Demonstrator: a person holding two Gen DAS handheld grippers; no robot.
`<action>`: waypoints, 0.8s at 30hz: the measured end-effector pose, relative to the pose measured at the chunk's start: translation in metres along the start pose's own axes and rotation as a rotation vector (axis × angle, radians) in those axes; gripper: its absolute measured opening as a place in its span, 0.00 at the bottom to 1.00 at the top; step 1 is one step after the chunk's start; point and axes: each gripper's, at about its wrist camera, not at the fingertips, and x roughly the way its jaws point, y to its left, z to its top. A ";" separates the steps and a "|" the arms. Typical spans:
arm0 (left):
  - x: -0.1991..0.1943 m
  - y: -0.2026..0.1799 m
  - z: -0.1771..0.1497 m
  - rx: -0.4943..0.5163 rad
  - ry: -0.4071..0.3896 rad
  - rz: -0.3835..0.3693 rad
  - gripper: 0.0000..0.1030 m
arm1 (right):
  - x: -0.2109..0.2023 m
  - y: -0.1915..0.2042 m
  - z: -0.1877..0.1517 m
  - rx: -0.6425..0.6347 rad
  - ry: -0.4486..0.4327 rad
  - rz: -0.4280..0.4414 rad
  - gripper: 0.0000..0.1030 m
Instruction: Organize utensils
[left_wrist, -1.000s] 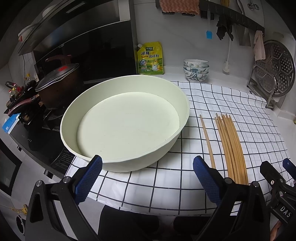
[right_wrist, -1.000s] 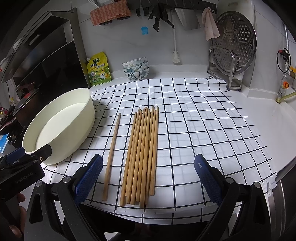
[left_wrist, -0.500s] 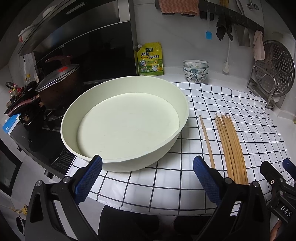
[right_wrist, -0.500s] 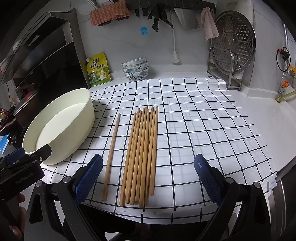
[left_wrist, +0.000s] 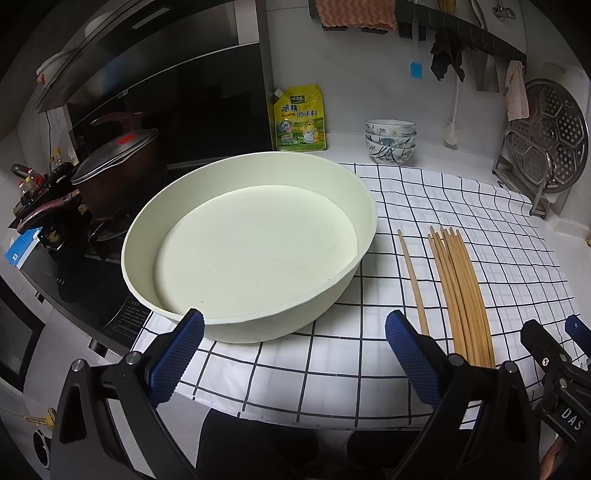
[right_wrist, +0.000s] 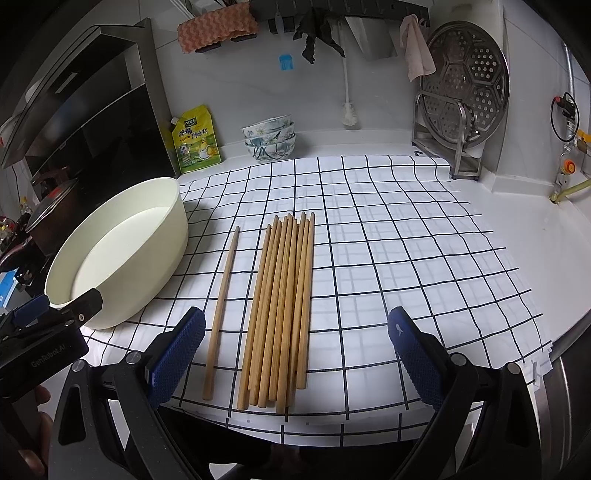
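Note:
A bundle of several wooden chopsticks (right_wrist: 284, 306) lies side by side on the checked cloth (right_wrist: 406, 258), with one single chopstick (right_wrist: 221, 314) apart to its left. A large cream basin (right_wrist: 122, 254) stands empty at the left. My right gripper (right_wrist: 295, 354) is open and empty, over the near ends of the chopsticks. My left gripper (left_wrist: 293, 354) is open and empty, at the basin's (left_wrist: 251, 243) near rim. The bundle (left_wrist: 461, 295) and the single chopstick (left_wrist: 413, 280) show to its right.
A stack of patterned bowls (right_wrist: 269, 138) and a yellow seasoning pouch (right_wrist: 195, 142) stand at the back wall. A steamer rack (right_wrist: 465, 96) stands at the back right. A stove with a lidded pot (left_wrist: 110, 170) is at the left. The counter edge runs close below both grippers.

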 end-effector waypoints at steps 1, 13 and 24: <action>0.000 0.000 0.000 0.000 0.000 0.000 0.94 | 0.000 0.000 0.000 0.000 0.000 0.000 0.92; 0.000 -0.001 0.000 0.001 -0.001 0.000 0.94 | 0.003 0.000 -0.001 -0.001 0.005 0.005 0.92; -0.002 -0.002 0.001 0.002 -0.004 0.004 0.94 | 0.004 0.001 -0.001 -0.003 0.005 0.003 0.92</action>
